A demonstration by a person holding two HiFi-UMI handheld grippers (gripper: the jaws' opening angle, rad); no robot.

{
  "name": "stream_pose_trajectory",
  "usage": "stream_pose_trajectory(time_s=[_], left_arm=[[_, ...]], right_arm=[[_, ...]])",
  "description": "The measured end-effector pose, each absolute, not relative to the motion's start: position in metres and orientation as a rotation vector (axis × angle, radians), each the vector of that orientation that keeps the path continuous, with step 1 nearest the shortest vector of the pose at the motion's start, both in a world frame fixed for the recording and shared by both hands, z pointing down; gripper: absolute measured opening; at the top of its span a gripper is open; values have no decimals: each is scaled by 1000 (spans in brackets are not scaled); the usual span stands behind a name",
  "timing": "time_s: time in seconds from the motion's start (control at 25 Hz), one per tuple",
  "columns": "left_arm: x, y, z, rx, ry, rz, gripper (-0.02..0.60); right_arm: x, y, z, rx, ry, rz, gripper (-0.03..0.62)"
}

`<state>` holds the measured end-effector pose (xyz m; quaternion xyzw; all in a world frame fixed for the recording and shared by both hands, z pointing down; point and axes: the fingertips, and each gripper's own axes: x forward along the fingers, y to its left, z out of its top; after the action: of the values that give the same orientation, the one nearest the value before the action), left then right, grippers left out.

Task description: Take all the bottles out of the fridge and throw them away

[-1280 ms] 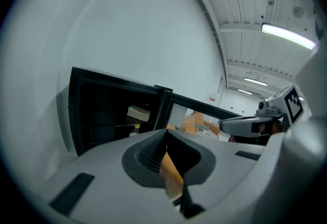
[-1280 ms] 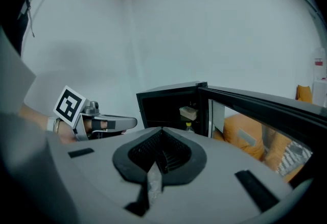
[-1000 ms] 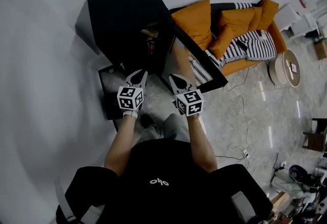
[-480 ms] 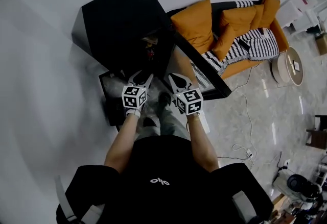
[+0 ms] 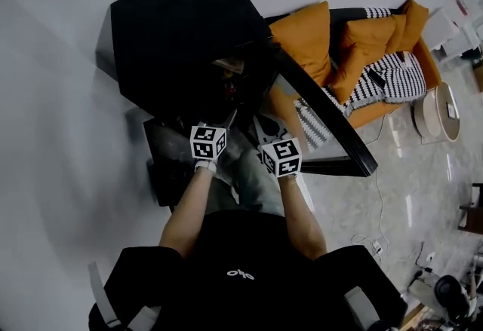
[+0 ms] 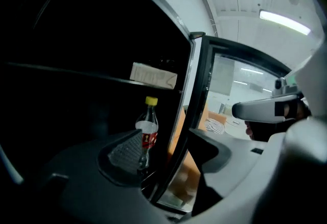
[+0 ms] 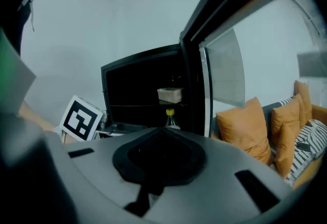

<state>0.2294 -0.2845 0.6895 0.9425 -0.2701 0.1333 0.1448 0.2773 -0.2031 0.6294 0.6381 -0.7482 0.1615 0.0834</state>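
One bottle (image 6: pixel 146 131) stands upright by the fridge's (image 5: pixel 181 35) right edge, dead ahead of the seemingly nearer left gripper (image 6: pixel 166 150), jaws just opening, nothing between; right gripper (image 7: pixel 158 154) closed, empty.

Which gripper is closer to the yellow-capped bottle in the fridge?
Left. The left gripper, its empty jaws just opening, is close in front of the bottle at the fridge mouth; the right gripper, shut, sits farther back.

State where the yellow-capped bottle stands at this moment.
In the left gripper view, the bottle stands upright inside the open fridge, on the right, under the shelf holding the pale box.
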Motion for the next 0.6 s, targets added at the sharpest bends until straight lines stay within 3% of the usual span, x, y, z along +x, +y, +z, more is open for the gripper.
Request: stream_pose_trajectory(time_s=[0.24,0.6], left_arm=[[249,-331,750,2775,-838,342,327],[281,-368,777,2828,-830,308,333]], right_arm=[[285,-232,701,1945,-2243,423,9],[292,-247,746,1931,-2228,423,9]])
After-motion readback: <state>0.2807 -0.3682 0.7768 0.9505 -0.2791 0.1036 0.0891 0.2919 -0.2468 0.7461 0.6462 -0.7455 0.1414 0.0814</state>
